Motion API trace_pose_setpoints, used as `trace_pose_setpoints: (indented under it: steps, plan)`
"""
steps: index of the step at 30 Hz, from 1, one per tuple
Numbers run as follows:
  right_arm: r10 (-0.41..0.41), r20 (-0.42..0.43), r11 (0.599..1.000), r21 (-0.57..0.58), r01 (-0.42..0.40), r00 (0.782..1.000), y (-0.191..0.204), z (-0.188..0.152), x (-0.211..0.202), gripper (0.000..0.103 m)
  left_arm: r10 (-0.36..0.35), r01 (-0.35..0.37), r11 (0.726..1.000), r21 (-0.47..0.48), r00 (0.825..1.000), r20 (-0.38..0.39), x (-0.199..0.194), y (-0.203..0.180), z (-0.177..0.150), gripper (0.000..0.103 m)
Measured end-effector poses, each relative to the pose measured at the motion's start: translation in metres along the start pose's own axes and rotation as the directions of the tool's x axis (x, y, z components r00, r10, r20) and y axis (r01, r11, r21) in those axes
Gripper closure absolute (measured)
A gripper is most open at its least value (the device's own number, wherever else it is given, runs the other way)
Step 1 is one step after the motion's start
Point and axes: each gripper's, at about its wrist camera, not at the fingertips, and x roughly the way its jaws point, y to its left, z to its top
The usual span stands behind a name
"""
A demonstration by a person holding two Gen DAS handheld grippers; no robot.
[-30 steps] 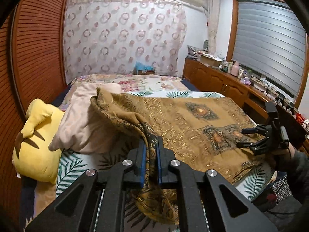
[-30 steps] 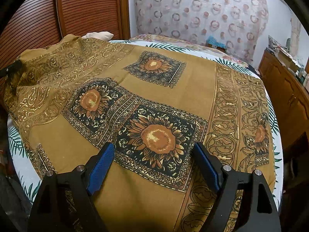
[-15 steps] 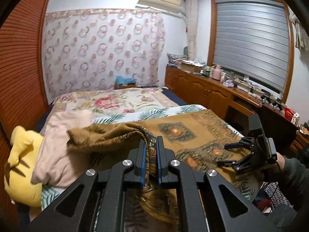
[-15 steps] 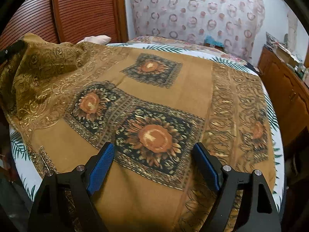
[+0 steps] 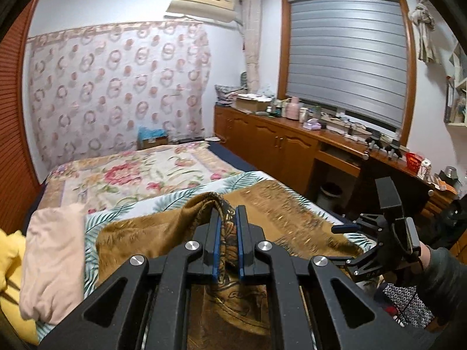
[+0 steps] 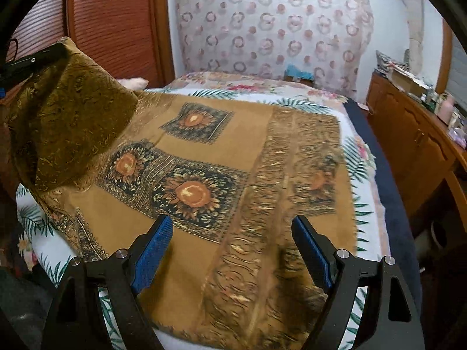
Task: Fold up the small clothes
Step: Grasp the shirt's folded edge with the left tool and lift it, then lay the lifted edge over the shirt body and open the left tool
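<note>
A brown cloth with sunflower squares and gold borders lies spread on the bed. My left gripper is shut on one corner of the brown cloth and holds it lifted, so that edge hangs in a raised fold at the left of the right wrist view. My right gripper is open and empty, hovering just above the cloth's near edge. It also shows at the right of the left wrist view.
The bed has a floral and leaf-print cover. A pink cloth and a yellow plush lie at its left. A wooden cabinet with clutter runs along the right wall. Wooden slatted doors stand on the left.
My left gripper has lifted the cloth corner higher and swung toward the right; the raised fold is taller. My right gripper stays open over the near edge.
</note>
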Motion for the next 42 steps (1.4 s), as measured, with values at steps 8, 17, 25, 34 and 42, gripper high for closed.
trace_pose_setpoints:
  steps: [8,17,25,34,42]
  plan:
    - [0.0,0.024,0.999,0.039,-0.001,1.0,-0.011,-0.008,-0.013,0.018,-0.036,0.038,0.999,0.036,0.998,-0.047,0.023,-0.018,0.005,0.093]
    - [0.019,0.001,0.999,0.047,-0.019,1.0,-0.014,-0.017,-0.007,0.018,-0.033,0.035,0.999,0.015,0.992,-0.125,0.034,-0.014,-0.025,0.06]
    - [0.042,0.004,0.998,0.045,-0.042,0.999,-0.005,-0.011,-0.002,0.018,0.024,-0.028,0.999,-0.026,0.989,-0.146,0.03,0.006,-0.045,0.026]
    - [0.071,0.009,0.997,0.038,-0.072,0.997,0.011,0.0,0.015,0.018,0.125,-0.136,0.988,-0.067,0.981,-0.15,0.014,0.033,-0.066,0.026]
    - [0.117,0.007,0.993,0.006,-0.117,0.993,0.029,0.017,0.035,0.018,0.175,-0.192,0.976,-0.104,0.973,-0.154,0.005,0.054,-0.079,0.026]
